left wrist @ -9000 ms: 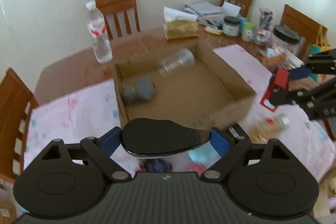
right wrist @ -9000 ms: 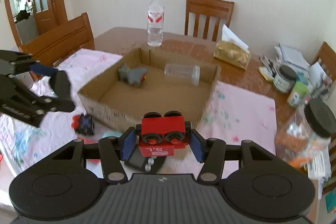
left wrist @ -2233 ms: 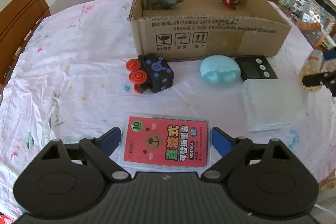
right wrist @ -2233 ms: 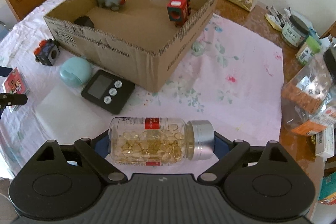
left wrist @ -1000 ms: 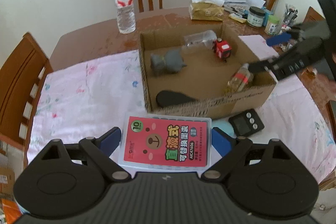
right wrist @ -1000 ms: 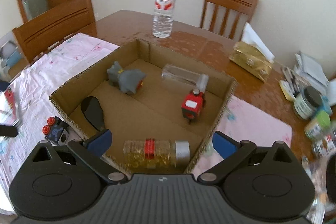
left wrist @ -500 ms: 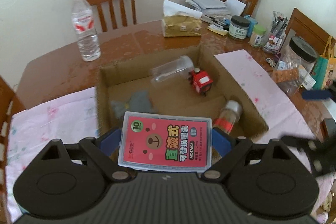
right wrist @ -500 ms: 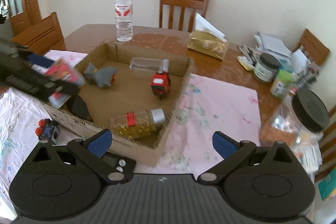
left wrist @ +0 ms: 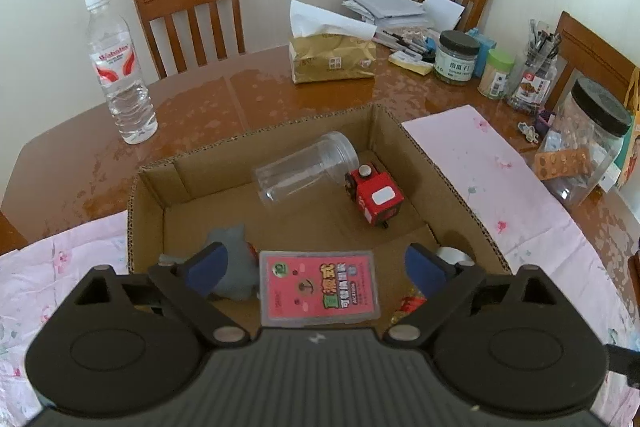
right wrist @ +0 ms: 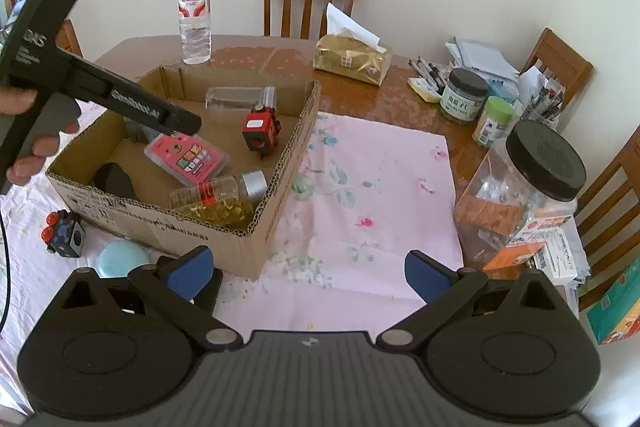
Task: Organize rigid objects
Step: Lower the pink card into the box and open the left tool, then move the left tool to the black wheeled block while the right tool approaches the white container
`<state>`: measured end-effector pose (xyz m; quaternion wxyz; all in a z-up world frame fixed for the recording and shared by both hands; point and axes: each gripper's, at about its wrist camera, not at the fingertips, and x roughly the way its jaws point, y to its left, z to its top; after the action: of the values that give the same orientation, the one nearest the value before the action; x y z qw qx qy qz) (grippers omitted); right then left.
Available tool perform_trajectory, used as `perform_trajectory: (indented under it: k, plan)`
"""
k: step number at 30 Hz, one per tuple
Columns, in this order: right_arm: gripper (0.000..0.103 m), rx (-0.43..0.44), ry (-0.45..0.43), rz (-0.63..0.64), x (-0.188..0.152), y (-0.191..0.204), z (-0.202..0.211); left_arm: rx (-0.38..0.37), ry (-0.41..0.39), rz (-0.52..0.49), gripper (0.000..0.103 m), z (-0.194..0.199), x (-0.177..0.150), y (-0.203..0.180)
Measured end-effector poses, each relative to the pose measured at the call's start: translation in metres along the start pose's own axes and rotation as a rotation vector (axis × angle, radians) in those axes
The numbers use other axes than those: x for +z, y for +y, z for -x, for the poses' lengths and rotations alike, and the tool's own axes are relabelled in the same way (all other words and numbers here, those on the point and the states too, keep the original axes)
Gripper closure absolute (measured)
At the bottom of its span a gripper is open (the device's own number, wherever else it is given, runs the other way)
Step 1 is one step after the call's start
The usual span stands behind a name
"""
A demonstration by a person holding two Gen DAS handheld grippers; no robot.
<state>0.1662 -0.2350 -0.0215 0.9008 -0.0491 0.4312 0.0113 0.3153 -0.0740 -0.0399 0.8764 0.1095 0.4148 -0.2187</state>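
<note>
- Sorting rigid items into the cardboard box; we judge the job a bit past halfway.
- We see the left gripper over the box with its jaws opening; the pink refill case sits between the blue pads with clear gaps both sides, so it is let go.
- In the right wrist view we see that same case lying on the box floor, propped against the capsule bottle, just under the left gripper's tip.
- A hand grips the left tool's handle at the left edge.
- We read the right gripper as spread wide and empty, hanging over the floral cloth outside the box.
- Already in the box, as we count: clear plastic jar on its side, red toy train block, grey toy figure, black oval object, capsule bottle, refill case.
- Left outside, near the box's front wall: dark toy train block with red wheels, light blue round case. A dark thing behind the right gripper's left pad is mostly hidden; we cannot tell what it is.
- We take the water bottle, tissue pack and big snack jar as table clutter, not part of the sort, though that is our guess.
- Remaining, in our view: two or three more pickups, then done.
</note>
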Motion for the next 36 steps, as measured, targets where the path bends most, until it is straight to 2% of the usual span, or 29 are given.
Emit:
perform_trajectory:
  k: [11, 16, 22, 25, 30, 36]
  plan:
    - [0.0, 0.039, 0.009, 0.021, 0.0, 0.011, -0.002, 0.056, -0.062, 0.04, 0.005, 0.055, -0.018, 0.014]
    - [0.0, 0.058, 0.011, 0.043, -0.003, 0.021, -0.001, 0.098, -0.07, 0.078, 0.004, 0.079, -0.036, 0.025]
    - [0.0, 0.098, 0.017, 0.052, -0.007, 0.031, -0.002, 0.183, -0.07, 0.119, 0.003, 0.095, -0.071, 0.033]
    - [0.0, 0.107, 0.022, 0.058, -0.009, 0.036, -0.004, 0.221, -0.029, 0.156, 0.003, 0.088, -0.093, 0.037]
    - [0.0, 0.106, 0.035, 0.059, -0.01, 0.042, -0.006, 0.233, 0.057, 0.23, 0.003, 0.062, -0.124, 0.042]
    - [0.0, 0.088, 0.049, 0.059, -0.014, 0.049, -0.002, 0.236, 0.096, 0.259, 0.004, 0.028, -0.144, 0.048]
